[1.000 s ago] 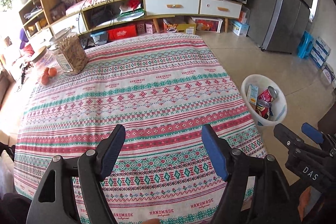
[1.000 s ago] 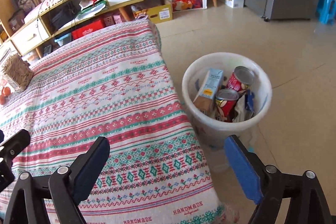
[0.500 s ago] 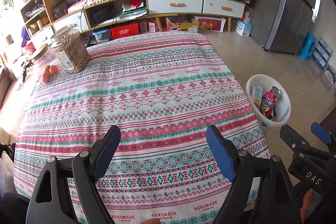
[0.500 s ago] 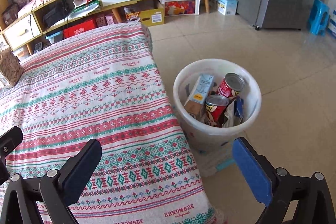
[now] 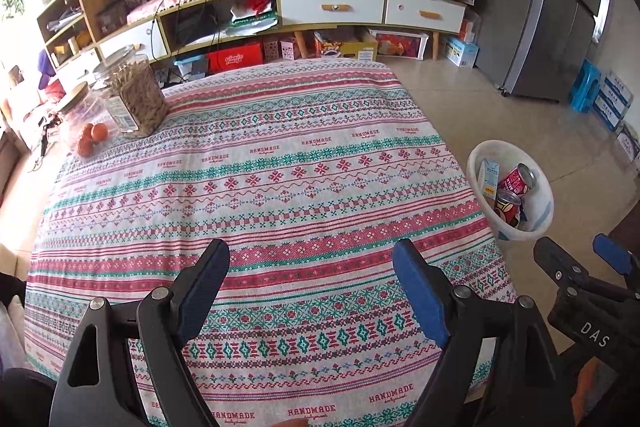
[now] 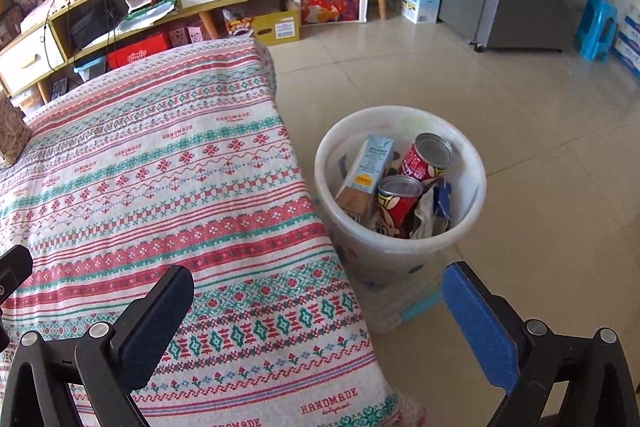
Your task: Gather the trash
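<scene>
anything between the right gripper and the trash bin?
Nothing. In the right wrist view, only bare floor tile and the tablecloth's hanging edge separate the open right gripper from the bin.

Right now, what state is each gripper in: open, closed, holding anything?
Left gripper: open, holding nothing, above the tablecloth.
Right gripper: open, holding nothing, near the trash bin.

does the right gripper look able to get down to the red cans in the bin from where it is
Probably yes. The right gripper is open and empty, and the white bin has no lid. Both red cans lie on top, with only the carton beside them.
</scene>
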A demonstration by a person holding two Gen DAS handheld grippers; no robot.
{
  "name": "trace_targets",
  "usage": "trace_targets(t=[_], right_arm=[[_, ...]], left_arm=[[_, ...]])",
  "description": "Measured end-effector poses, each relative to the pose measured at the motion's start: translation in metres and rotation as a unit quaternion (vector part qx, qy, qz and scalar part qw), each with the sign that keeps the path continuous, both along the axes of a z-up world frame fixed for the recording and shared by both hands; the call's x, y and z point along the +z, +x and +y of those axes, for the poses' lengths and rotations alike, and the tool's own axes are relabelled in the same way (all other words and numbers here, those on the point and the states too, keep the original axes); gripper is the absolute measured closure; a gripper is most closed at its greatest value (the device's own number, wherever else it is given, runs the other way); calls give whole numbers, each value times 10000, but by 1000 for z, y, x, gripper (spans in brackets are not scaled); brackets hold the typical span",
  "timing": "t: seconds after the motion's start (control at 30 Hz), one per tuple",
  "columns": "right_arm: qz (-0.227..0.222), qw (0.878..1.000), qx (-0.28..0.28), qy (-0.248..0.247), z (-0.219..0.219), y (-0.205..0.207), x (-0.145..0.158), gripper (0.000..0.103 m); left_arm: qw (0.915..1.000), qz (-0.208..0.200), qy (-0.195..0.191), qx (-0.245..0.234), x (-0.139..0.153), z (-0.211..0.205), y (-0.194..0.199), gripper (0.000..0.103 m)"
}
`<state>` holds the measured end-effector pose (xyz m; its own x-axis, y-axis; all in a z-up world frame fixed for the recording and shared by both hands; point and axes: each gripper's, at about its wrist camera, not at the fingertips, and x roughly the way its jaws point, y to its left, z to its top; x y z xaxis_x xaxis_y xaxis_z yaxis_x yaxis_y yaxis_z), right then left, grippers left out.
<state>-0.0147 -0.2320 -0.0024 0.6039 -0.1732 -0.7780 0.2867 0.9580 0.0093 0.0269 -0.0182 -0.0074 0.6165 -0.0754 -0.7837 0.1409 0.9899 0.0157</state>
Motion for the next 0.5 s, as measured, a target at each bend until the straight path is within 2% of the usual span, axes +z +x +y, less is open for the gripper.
trace_targets(t=[0.5], right_arm=[[91,9999,-100,-108,-1,1,-3,1]], left_arm=[[9999,89,8,-99,-7,-4,1,17]])
